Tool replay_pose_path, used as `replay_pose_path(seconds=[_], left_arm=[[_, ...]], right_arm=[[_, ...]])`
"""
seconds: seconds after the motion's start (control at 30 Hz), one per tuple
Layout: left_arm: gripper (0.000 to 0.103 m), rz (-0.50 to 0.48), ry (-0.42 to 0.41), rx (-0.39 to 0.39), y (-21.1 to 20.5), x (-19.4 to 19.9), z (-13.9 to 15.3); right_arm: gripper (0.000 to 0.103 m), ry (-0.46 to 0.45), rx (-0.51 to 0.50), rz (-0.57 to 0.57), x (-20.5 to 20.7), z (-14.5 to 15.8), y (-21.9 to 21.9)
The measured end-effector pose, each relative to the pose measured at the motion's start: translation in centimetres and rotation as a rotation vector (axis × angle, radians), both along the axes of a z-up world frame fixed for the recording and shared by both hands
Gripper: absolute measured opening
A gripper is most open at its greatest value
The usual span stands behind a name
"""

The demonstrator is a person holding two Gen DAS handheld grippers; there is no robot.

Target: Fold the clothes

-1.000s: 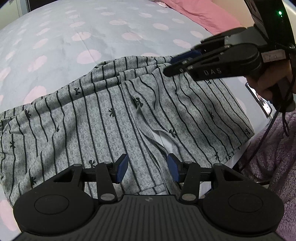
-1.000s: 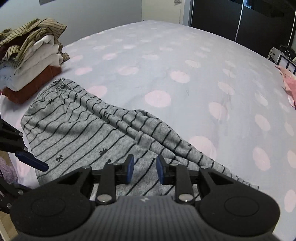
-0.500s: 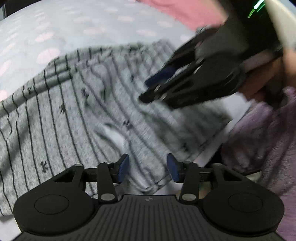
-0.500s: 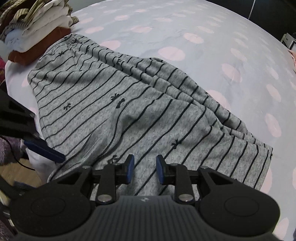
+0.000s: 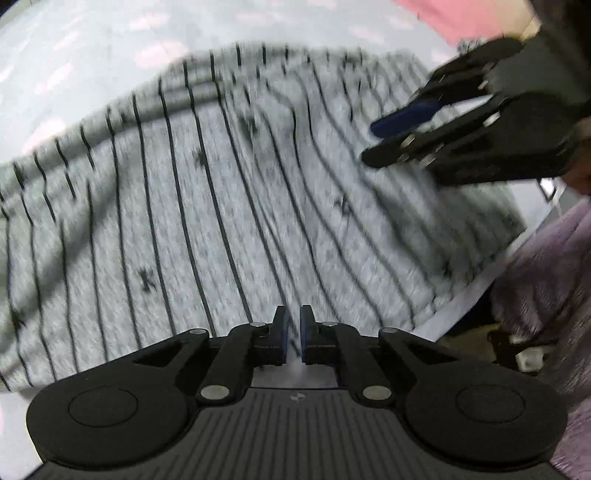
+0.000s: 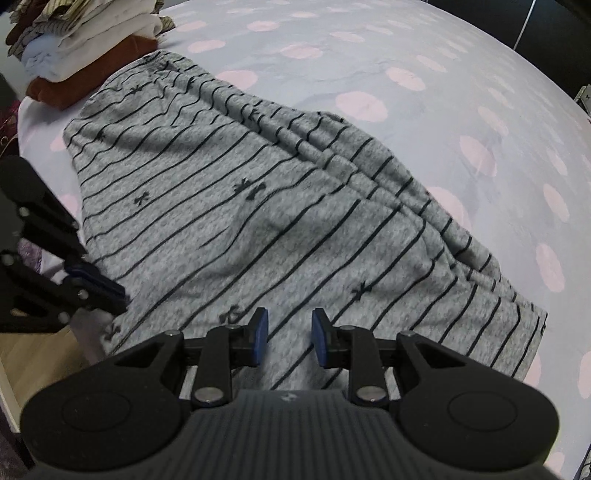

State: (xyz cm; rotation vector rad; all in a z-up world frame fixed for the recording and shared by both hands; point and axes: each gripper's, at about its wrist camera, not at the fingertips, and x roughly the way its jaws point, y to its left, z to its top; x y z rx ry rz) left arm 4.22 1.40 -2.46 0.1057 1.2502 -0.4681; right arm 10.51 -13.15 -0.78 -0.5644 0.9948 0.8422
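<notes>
A grey garment with thin black stripes and small bow prints lies spread on the dotted bed, with a bunched fold along its far side. In the left wrist view the garment is motion-blurred. My left gripper has its pads almost together at the garment's near edge, by the side of the bed. It also shows as the left gripper at the left of the right wrist view, pinched there. My right gripper hovers open low over the garment's near part. The right gripper reaches in from the right.
A stack of folded clothes sits at the bed's far left corner, just past the garment. The pale bedspread with pink dots stretches away beyond. A pink cloth lies at the far end. A person's fleecy purple sleeve and wooden floor are off the bed's edge.
The left gripper's fingers have gone from wide apart to nearly together at the garment's edge. Both cameras came closer to the garment. The white inner opening seen earlier no longer shows.
</notes>
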Motion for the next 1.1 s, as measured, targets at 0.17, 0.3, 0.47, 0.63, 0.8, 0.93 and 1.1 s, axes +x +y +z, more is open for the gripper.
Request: replay_pose_path(seconds=[0.17, 0.3, 0.47, 0.63, 0.8, 0.93, 1.1], left_arm=[[0.030, 0.068, -0.076, -0.006, -0.9, 1.9, 1.4], [0.030, 0.136, -0.077, -0.026, -0.8, 3.4, 1.3], [0.030, 0.158, -0.060, -0.032, -0.7, 4.6, 1.2], [0.030, 0.156, -0.058, -0.001, -0.1, 5.4, 0.8], [0.030, 0.176, -0.041, -0.007, 0.5, 6.1, 0.4], [0.031, 0.166, -0.037, -0.007, 0.4, 5.8, 0.3], [0.046, 0.156, -0.024, -0.030, 0.2, 4.9, 0.3]], right_arm=[[0.029, -0.002, 0.028, -0.031, 1.6, -0.3, 1.5], [0.029, -0.021, 0.081, -0.074, 3.6, 0.2, 3.4], [0.030, -0.059, 0.108, -0.065, 6.1, 0.6, 6.3], [0.029, -0.008, 0.014, -0.026, 7.5, -2.2, 7.7], [0.004, 0.008, 0.021, -0.028, 7.5, -2.1, 7.6], [0.004, -0.081, 0.101, -0.067, 7.8, 0.3, 7.1], [0.009, -0.061, 0.131, -0.106, 8.6, 0.0, 7.2]])
